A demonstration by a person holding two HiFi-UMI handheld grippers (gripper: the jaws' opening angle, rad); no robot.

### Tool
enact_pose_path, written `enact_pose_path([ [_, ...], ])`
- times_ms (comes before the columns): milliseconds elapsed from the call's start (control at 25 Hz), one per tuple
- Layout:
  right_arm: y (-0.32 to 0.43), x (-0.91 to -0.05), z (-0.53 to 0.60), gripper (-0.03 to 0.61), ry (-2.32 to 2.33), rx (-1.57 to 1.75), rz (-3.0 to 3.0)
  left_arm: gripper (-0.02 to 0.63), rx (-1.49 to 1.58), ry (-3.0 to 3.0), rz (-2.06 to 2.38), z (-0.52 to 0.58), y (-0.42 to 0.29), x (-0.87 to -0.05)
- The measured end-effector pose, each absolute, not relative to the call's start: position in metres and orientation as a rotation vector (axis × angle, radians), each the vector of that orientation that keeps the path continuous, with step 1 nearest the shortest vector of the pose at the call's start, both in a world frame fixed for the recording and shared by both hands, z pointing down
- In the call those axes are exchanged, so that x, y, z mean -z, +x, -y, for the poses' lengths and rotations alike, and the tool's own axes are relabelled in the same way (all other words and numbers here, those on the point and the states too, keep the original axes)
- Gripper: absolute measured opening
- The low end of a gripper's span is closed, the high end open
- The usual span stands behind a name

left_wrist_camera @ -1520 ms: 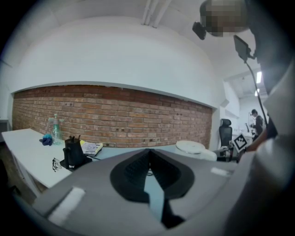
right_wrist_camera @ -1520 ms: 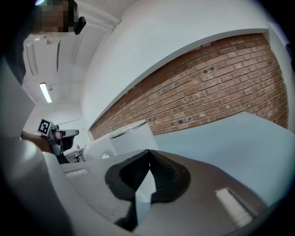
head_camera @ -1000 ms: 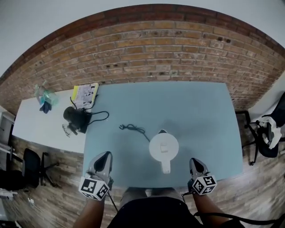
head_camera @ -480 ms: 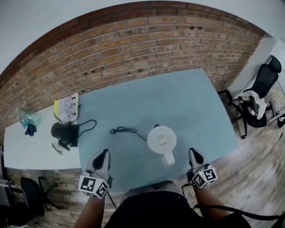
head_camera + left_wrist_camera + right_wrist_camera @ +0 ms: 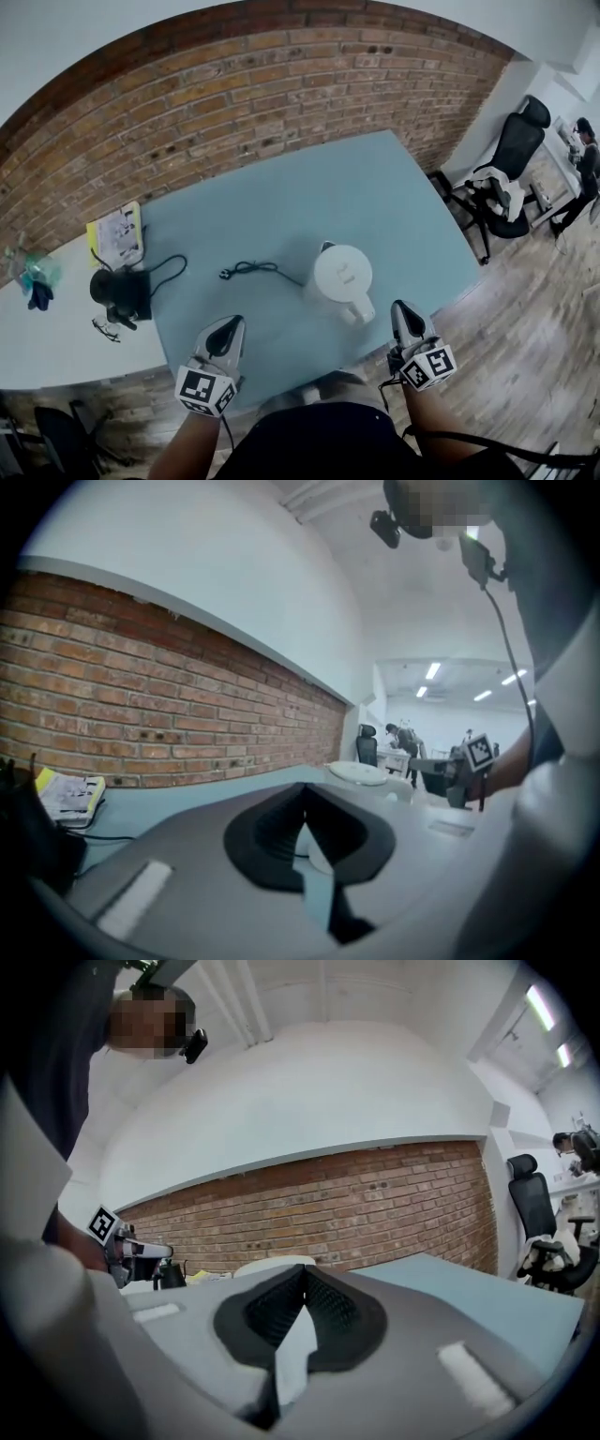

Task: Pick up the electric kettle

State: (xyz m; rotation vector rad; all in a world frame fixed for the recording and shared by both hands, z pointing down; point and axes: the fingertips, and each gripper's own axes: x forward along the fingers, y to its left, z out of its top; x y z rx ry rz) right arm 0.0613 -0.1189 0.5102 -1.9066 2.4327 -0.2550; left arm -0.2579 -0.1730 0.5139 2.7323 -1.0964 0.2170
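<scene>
Where it stands on table (image 5: 309, 206), electric kettle (image 5: 343, 278) white, round-lidded, upright.

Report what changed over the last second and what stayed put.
Mainly the head view swung: the table now lies slanted and the office chair shows fuller. Nothing was grasped or released. The electric kettle and its cord stay put on the table; left gripper and right gripper stay shut and empty at the near edge.
</scene>
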Motion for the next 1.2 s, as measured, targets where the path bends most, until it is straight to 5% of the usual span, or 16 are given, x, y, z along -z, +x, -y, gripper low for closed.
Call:
enact_pose_path([
  [600,0.037,-0.500,0.102,0.005,-1.727,0.297,-2.469,0.005,-0.233,2.708,1.110,0.154,-0.245,-0.510],
  [1200,0.007,-0.509,0.109,0.313,-1.616,0.256,-2.565,0.005,-0.367,2.685,1.147,0.144,-0.243,-0.522],
])
